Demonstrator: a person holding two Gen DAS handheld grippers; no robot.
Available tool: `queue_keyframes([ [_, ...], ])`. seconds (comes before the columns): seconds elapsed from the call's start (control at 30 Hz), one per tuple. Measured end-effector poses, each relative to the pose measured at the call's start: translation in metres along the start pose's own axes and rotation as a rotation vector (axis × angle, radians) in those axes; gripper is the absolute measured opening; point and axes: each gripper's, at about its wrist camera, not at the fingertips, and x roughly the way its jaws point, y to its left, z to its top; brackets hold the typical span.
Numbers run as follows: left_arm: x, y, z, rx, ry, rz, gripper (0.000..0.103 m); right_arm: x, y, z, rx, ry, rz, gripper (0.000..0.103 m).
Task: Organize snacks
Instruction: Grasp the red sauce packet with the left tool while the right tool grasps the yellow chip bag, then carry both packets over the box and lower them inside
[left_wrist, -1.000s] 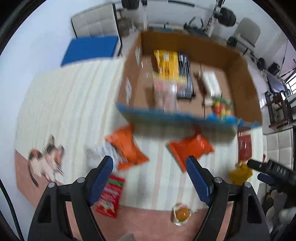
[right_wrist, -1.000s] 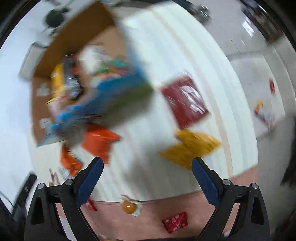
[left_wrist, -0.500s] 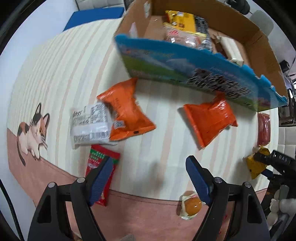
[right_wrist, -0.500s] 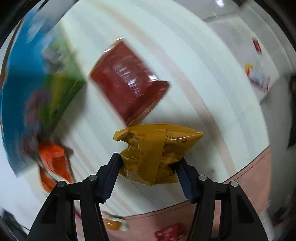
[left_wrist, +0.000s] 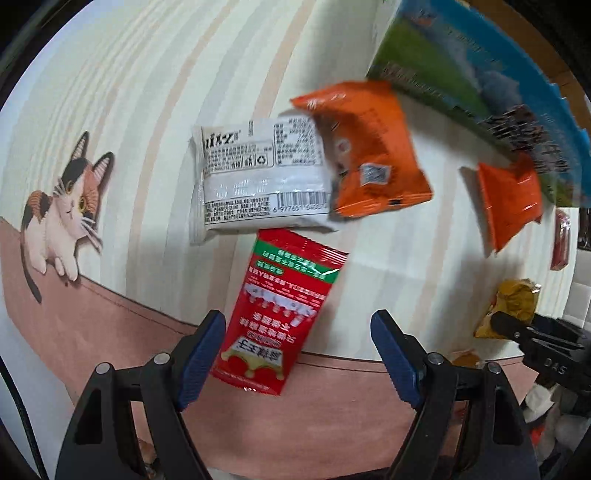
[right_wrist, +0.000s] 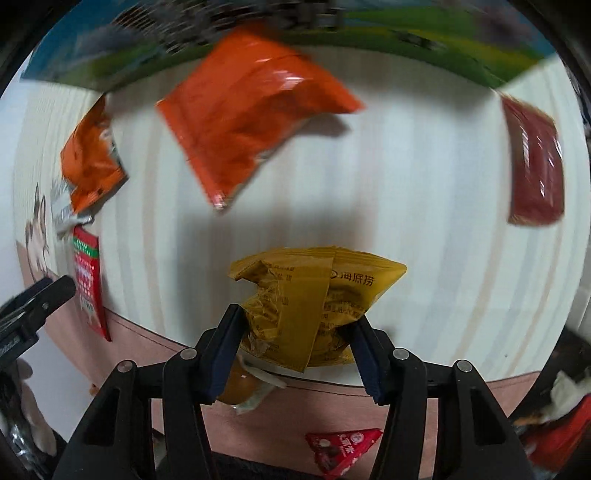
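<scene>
Two orange packets (right_wrist: 251, 110) near box (right_wrist: 424, 37)

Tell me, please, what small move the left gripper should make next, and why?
Probably ease the left gripper down and close on the red packet. It is open with that packet lying flat between its fingers, while the right gripper is already shut on the yellow packet.

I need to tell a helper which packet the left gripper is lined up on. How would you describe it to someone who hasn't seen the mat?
Find the cartoon cat printed on the striped mat. Right of it lies a white packet, and just below that, between the open left gripper fingers, a red sachet. It alone carries a green band across its top.
</scene>
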Motion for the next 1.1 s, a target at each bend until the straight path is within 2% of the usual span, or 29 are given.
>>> queue_keyframes([
  [0.1, 0.019, 0.002, 0.004, 0.016, 0.052, -0.005, 0.08, 0.001, 0.007, 0.004, -0.016, 0.017, -0.001, 0.061],
  [0.17, 0.035, 0.003, 0.005, 0.029, 0.115, -0.015, 0.08, 0.002, 0.008, 0.006, -0.013, 0.028, -0.004, 0.062],
  [0.23, 0.042, 0.003, 0.004, 0.048, 0.125, 0.009, 0.08, 0.002, 0.009, 0.008, -0.014, 0.033, -0.004, 0.062],
  [0.33, 0.043, 0.001, 0.0, 0.075, 0.109, 0.021, 0.079, 0.002, -0.001, 0.013, 0.009, 0.041, 0.012, 0.063],
  [0.37, 0.042, 0.001, -0.002, 0.077, 0.099, 0.025, 0.069, 0.002, -0.008, 0.015, 0.025, 0.047, 0.021, 0.064],
  [0.4, 0.04, 0.0, -0.005, 0.076, 0.087, 0.044, 0.065, 0.004, -0.009, 0.019, 0.035, 0.051, 0.025, 0.064],
  [0.43, 0.036, -0.002, -0.011, 0.069, 0.068, 0.04, 0.054, 0.005, -0.011, 0.019, 0.05, 0.054, 0.032, 0.064],
  [0.53, 0.03, -0.004, -0.019, 0.042, 0.056, 0.032, 0.048, 0.007, -0.02, 0.019, 0.073, 0.048, 0.042, 0.065],
  [0.67, 0.026, 0.003, -0.024, 0.011, 0.048, 0.021, 0.045, 0.013, -0.026, 0.01, 0.072, 0.014, 0.044, 0.062],
  [0.87, 0.007, -0.005, -0.046, -0.002, 0.016, -0.011, 0.045, 0.004, -0.034, -0.003, 0.086, -0.023, 0.075, 0.058],
  [1.1, -0.037, -0.033, -0.066, 0.016, -0.032, -0.113, 0.045, -0.017, -0.045, -0.014, 0.088, -0.067, 0.121, 0.057],
])
